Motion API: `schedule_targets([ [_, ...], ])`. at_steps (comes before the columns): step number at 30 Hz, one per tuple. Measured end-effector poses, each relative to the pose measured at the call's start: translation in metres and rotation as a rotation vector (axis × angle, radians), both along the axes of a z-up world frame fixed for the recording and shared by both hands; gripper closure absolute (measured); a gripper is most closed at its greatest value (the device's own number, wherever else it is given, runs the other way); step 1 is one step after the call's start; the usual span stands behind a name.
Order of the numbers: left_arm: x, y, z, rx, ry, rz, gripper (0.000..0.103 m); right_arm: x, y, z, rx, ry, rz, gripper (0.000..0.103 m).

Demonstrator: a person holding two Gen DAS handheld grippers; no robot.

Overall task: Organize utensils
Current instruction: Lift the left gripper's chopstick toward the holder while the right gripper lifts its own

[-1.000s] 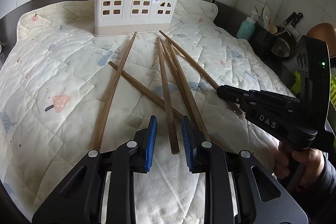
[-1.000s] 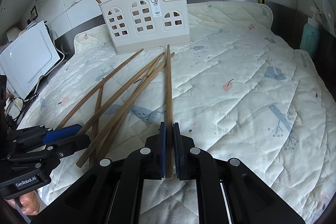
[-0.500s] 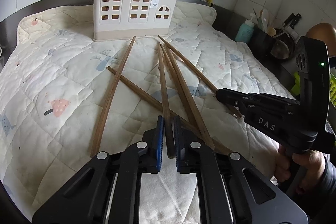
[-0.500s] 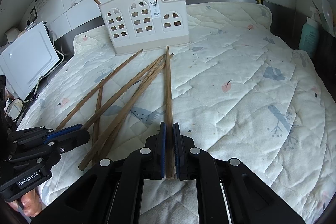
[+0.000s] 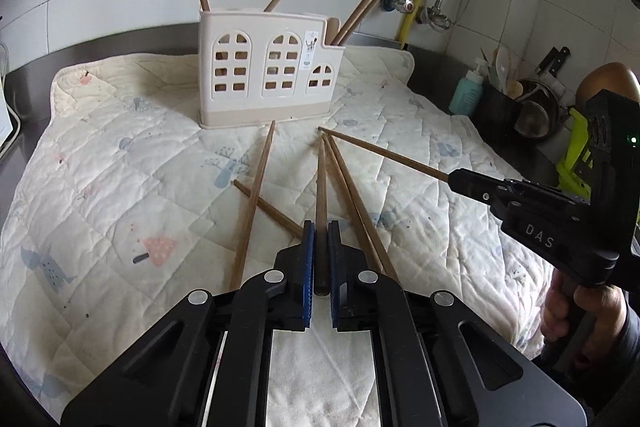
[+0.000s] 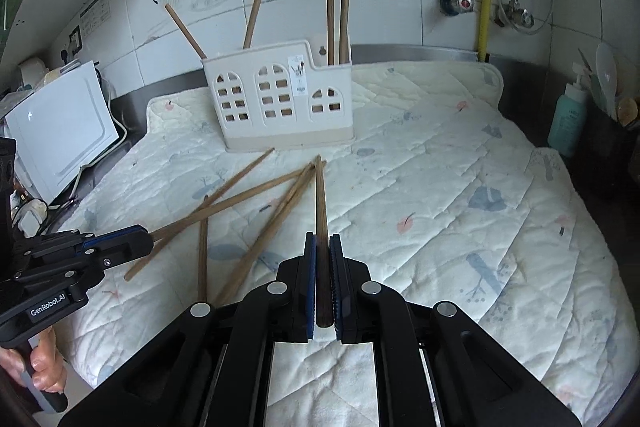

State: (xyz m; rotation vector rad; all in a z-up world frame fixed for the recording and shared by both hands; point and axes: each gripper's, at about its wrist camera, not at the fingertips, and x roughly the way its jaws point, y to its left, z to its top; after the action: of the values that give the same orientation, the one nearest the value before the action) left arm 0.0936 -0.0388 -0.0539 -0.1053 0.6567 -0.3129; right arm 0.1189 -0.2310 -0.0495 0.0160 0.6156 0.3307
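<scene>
Wood in both tools. My left tool pinches one chopstick near its butt end; my right tool pinches another, the right stick, the same way. Blue pads pressed tight on each shaft, no gap visible.

Key relation: each held stick runs straight ahead along my fingers, tip pointing at the holder, which stands upright at the far side of the quilt. Long axis of both sticks is near level, roughly in line with the holder's front wall. Holder's openings face up, so I judge the tips must swing from level toward vertical before they can drop in.

Right stick's tip sits close before the holder's base, in front of the low right compartment, where two sticks already stand. Left stick's tip ends short of the base, slightly right of centre. Neither arm is clearly nearer; cannot rank them.

Loose sticks lie on the quilt between the tools and holder, fanned and crossing. Two lie just right of my left stick, perhaps touching it; lifting may drag them.

Other compartments each hold a leaning stick.
</scene>
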Motion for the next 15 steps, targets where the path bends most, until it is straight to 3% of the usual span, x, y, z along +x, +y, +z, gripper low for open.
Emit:
schedule_targets([
  [5,0.002,0.005,0.016,0.002,-0.044,0.012,0.098,-0.001,-0.001,0.034,0.006,-0.080,0.023,0.097],
  [15,0.010,0.016,0.049,-0.008,-0.133,0.030,0.098,0.015,-0.003,0.094,0.033,-0.133,0.101,0.097],
])
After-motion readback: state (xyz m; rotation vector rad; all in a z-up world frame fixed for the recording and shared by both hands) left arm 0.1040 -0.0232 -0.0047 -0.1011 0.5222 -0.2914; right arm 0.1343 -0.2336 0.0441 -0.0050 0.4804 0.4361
